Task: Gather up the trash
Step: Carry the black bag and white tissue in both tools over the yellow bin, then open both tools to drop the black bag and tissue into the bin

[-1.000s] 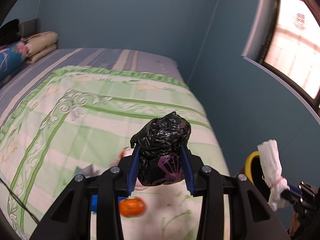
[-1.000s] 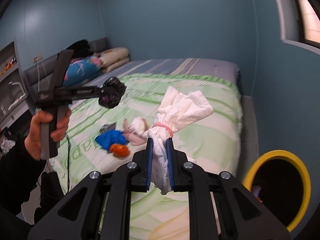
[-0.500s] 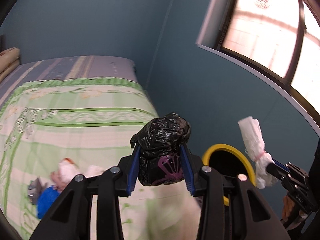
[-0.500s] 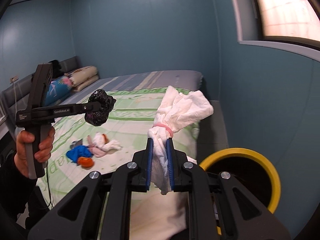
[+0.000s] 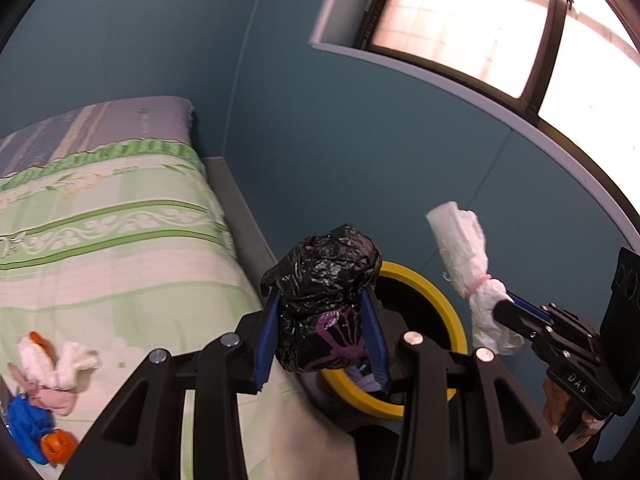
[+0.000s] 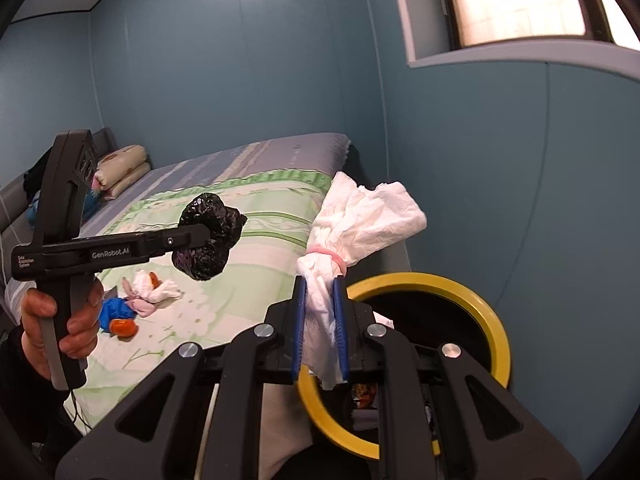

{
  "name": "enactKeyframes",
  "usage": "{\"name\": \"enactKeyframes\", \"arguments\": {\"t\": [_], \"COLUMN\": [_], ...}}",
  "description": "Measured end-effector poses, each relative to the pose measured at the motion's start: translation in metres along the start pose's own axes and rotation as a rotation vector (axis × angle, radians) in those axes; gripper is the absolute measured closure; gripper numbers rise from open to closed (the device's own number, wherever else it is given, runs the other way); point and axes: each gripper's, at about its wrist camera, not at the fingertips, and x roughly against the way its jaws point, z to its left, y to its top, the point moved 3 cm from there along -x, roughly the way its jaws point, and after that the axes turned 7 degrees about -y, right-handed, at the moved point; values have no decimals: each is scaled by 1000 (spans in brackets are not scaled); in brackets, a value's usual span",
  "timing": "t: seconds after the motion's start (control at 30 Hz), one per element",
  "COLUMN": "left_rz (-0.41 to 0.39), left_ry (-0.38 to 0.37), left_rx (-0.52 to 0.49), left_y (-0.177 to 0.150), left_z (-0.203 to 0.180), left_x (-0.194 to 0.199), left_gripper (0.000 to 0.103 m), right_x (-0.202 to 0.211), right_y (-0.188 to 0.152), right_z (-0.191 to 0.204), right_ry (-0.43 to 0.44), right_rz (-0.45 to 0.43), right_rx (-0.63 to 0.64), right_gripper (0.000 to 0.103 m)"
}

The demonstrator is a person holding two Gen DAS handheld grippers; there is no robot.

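Note:
My left gripper (image 5: 322, 322) is shut on a crumpled black plastic bag (image 5: 326, 280), held in the air just in front of the yellow-rimmed trash bin (image 5: 444, 300). It also shows in the right wrist view (image 6: 208, 236). My right gripper (image 6: 320, 312) is shut on a white tissue bundle (image 6: 360, 220) tied with a pink band, held above the bin's near rim (image 6: 460, 284). The bundle also shows in the left wrist view (image 5: 472, 272). Some trash lies inside the bin (image 6: 364, 392).
The bed with a green patterned cover (image 5: 100, 240) lies to the left of the bin. A pile of blue, orange and white scraps (image 6: 132, 304) lies on it, also in the left wrist view (image 5: 40, 400). Blue walls and a window (image 5: 500, 20) are close behind the bin.
Both grippers have swung right from over the bed toward the bin, each still holding its load. The bin now fills more of both views.

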Motion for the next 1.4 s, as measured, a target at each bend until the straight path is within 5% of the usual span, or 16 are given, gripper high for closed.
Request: {"name": "enactKeyframes", "arguments": {"t": [0.83,1.4], "left_rz": [203,242], "left_ry": [-84,-81], "left_rx": [25,54], "left_y": [-37,-49], "left_z": [-30,-31], "left_x": [-125,-147], "left_gripper": [67,61], "right_x": [-50,-63], "right_y": [-45,-51], "right_z": [-80,-91], "right_ry": [-53,-71], "right_rz": [137,170], "right_rx": [-145,-206], "right_gripper": [90,88]}}
